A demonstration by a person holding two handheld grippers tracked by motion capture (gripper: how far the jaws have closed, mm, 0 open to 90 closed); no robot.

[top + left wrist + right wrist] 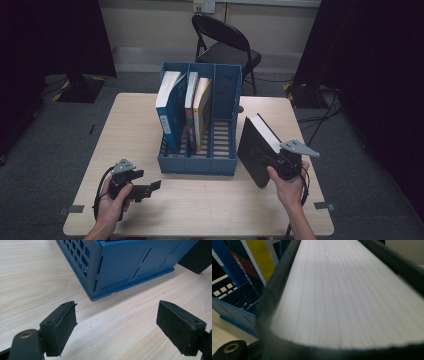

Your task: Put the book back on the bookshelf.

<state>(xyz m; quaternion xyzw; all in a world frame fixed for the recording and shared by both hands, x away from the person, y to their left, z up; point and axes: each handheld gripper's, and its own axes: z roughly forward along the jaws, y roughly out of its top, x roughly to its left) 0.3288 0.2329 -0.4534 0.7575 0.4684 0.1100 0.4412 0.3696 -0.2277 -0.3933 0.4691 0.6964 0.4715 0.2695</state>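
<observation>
A black-covered book [255, 147] stands tilted on the table just right of the blue file rack [197, 165]. My right gripper [280, 162] is shut on its near lower edge. In the right gripper view its white page block [342, 297] spreads between the dark covers. The rack holds a blue book [170, 110], a thin one [191, 100] and a yellow one [202, 110]. My left gripper [152, 187] rests low at the table's front left and points at the rack. Its jaws [116, 325] stand wide open over bare wood, near the rack's corner [120, 262].
The rack's right compartment [224, 115] holds no book. Light wooden table [200, 210] has bare room in front of the rack. A black folding chair [225, 45] stands behind the table's far edge. Cables lie on the floor at right.
</observation>
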